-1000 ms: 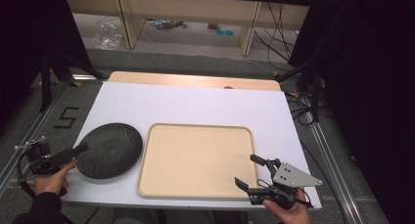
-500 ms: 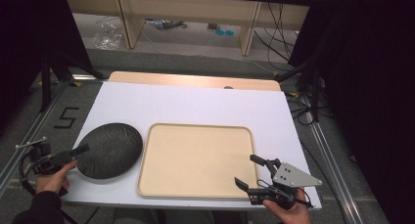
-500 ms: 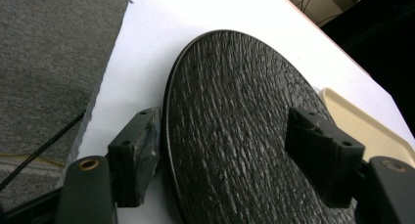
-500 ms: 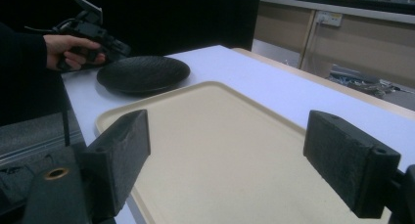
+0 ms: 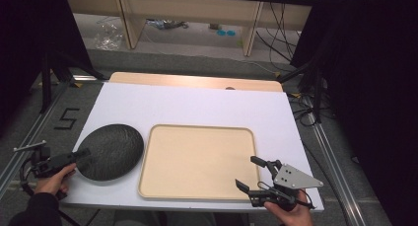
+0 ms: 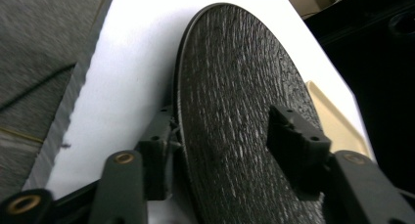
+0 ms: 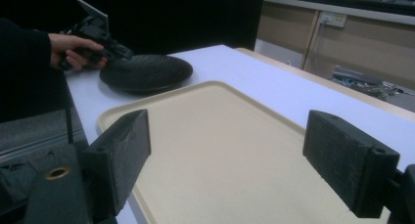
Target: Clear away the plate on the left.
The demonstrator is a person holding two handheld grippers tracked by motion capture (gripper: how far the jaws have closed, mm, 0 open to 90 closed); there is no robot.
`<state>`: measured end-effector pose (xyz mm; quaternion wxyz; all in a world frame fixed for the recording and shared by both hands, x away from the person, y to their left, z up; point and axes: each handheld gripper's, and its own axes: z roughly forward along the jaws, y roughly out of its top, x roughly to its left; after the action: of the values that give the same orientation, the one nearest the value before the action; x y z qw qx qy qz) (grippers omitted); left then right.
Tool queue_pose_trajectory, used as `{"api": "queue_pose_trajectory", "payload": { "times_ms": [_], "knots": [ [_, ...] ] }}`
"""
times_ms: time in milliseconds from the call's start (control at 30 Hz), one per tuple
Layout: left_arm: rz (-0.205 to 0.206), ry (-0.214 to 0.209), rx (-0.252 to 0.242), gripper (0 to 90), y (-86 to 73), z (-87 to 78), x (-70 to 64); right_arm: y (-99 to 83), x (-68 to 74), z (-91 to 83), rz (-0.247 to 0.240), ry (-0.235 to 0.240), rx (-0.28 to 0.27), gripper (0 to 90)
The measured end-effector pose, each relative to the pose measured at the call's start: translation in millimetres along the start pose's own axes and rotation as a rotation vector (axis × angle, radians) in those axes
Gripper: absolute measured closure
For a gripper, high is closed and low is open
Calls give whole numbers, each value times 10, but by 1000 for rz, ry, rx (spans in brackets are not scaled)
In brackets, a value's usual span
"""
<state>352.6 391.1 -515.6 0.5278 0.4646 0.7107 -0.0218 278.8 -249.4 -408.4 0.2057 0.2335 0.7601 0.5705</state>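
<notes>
**Plate gripped at its rim, tray waiting alongside**

Fingers (image 6: 293, 150) of the left gripper (image 5: 74, 158) straddled the near rim of the black plate (image 5: 109, 151), one below the rim and one over the ribbed top face, and looked pressed onto it. That plate sat on the white surface (image 5: 197, 105) at about 9 o'clock from the beige tray (image 5: 197, 159), its edge just beside the tray's left rim. At roughly 5 o'clock of the tray, the right gripper (image 5: 259, 179) hovered by the corner with its fingers spread wide and nothing between them; its own view looked across the bare tray toward the plate (image 7: 144, 72) and the left hand (image 7: 73, 48).

Judging from this, the step in hand was lifting the plate across onto the tray. Doing it well would call for a firm bite on the rim, since a one-edge hold lets a shallow plate droop. Raising the far edge above the tray's lip before travelling toward 3 o'clock should avoid a snag.
</notes>
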Motion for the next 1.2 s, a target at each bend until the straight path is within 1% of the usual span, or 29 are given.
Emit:
{"api": "queue_pose_trajectory", "payload": {
  "times_ms": [33,67,100,133,167,200,233,300,367,400,467,533,600,633,667,700,733,767,800,833,867,933,1000,1033,1067,1100,1133,1167,1200],
  "knots": [
    [-1,12,-4,526,-5,-2,3,-4,4,-2,0,-6,1,190],
    [4,20,0,558,-7,-6,8,-1,1,1,3,4,-8,190],
    [1,28,4,580,-4,-5,6,11,-3,-5,-2,-5,-6,190],
    [8,39,15,619,3,-9,12,19,-6,-4,-5,3,-3,191],
    [15,52,22,664,6,-11,14,11,-2,12,-5,10,-13,191],
    [20,67,27,710,8,-11,14,5,4,10,0,8,2,191],
    [16,66,31,729,14,-11,15,-1,3,5,-3,-4,5,191],
    [3,64,45,737,31,-14,15,12,-4,-4,-2,2,3,191],
    [-3,65,57,742,39,-19,12,9,-3,13,-4,12,-14,191],
    [-3,66,60,742,42,-21,9,7,2,10,-2,7,1,191],
    [1,69,65,743,45,-25,1,2,1,10,-2,-1,-3,191],
    [-13,55,66,752,54,-44,9,9,-2,13,-3,12,-13,191],
    [-28,27,56,774,65,-73,14,7,2,21,-5,10,-10,192],
    [-26,15,54,792,71,-89,17,4,8,14,-2,2,3,192],
    [-22,10,52,800,74,-97,8,2,8,12,-2,2,4,192],
    [-19,9,49,803,77,-103,-6,7,5,12,-4,6,0,192],
    [-24,-1,45,808,82,-113,-14,11,2,26,-6,13,-19,192],
    [-32,-23,38,817,84,-128,-15,14,3,28,-8,14,-17,192],
    [-32,-23,38,827,84,-128,-15,12,6,24,-10,16,2,192],
    [-57,-39,35,831,82,-141,-18,9,5,18,-10,20,17,192],
    [-75,-55,29,836,74,-145,1,2,7,25,-5,22,3,192],
    [-97,-77,25,849,72,-157,13,17,6,21,-8,15,3,192],
    [-85,-83,7,857,76,-169,-25,15,6,33,-12,20,-1,193],
    [-74,-88,2,860,77,-176,-39,10,11,28,-9,19,9,193],
    [-75,-89,-5,863,77,-176,-63,12,7,24,-10,24,18,193],
    [-77,-99,-9,865,75,-179,-70,16,5,25,-7,28,15,192],
    [-83,-75,-8,867,71,-186,-90,20,4,29,-12,27,9,193],
    [-86,-100,-16,868,60,-179,-85,16,9,38,-10,24,3,193],
    [-92,-88,-21,868,52,-179,-100,13,7,37,-13,29,9,193]
  ]
}}
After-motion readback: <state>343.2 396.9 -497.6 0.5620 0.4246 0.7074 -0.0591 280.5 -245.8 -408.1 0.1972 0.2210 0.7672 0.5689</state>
